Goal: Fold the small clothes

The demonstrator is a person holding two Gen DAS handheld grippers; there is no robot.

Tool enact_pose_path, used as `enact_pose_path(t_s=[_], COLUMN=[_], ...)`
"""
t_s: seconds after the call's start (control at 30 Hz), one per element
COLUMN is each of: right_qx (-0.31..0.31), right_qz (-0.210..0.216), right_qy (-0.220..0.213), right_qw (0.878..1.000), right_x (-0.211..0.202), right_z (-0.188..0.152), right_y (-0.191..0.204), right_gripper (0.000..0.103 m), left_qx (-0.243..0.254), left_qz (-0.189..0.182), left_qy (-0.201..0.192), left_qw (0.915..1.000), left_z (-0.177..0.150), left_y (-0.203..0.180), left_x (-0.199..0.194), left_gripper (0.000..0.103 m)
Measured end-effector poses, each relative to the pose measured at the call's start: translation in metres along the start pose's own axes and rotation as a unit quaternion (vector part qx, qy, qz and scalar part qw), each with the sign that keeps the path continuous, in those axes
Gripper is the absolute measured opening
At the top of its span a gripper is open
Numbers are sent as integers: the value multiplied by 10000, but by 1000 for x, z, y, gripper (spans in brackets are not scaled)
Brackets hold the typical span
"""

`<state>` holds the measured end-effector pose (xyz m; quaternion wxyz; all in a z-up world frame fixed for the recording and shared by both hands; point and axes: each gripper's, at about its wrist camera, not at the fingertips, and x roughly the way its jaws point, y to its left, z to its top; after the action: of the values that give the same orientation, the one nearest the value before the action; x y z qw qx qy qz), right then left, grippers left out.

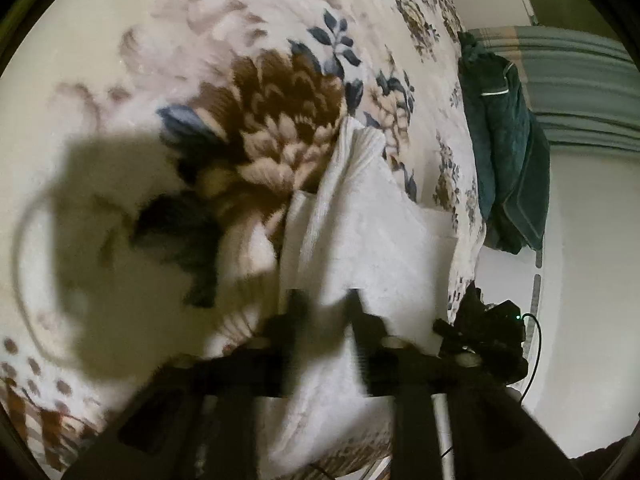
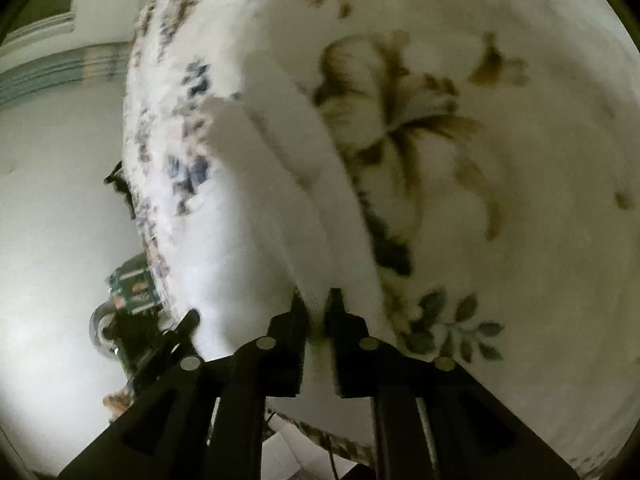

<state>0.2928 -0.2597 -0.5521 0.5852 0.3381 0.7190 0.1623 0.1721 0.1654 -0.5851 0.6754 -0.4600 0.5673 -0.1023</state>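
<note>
Both grippers, left (image 1: pixel 324 300) and right (image 2: pixel 318 300), pinch the white garment (image 1: pixel 360 232) on the floral blanket (image 1: pixel 180 60). Beyond the blanket's edge hangs a green towel (image 1: pixel 508 152).

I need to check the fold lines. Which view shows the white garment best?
The left wrist view: the white ribbed cloth garment shows sharper edges and overlapping layers on the floral blanket. The right wrist view shows it blurred, almost featureless.
</note>
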Motion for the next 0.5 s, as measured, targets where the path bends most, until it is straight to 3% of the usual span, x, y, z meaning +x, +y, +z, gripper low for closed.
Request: enact_pose_path(t_s=[0.07,0.1,0.23,0.37,0.43,0.47,0.5], right_qx=[75,100,220,80,-42,-104,-169], right_qz=[172,297,978,1213,1233,1244,1185], right_qy=[-8,63,717,920,869,837,830], right_qw=[9998,9995,9924,9883,9885,9886,9893], right_x=[1,5,47,74,79,80,82], right_z=[2,3,5,6,6,5,2], right_y=[-10,-16,-39,-35,-27,-24,-19], right_gripper=[74,78,79,86,85,78,61], left_qx=[-48,-77,-50,-5,56,130,200], left_qz=[-209,-279,-656,-882,-946,-963,-952], left_qy=[-53,-20,426,795,701,604,577], left_qw=[9998,9996,9969,9929,9930,9934,9936], left_z=[1,3,6,10,10,9,8], left_y=[6,9,15,10,4,-2,-6], left_x=[3,7,37,67,68,66,65], left_gripper=[61,63,62,62,60,55,34])
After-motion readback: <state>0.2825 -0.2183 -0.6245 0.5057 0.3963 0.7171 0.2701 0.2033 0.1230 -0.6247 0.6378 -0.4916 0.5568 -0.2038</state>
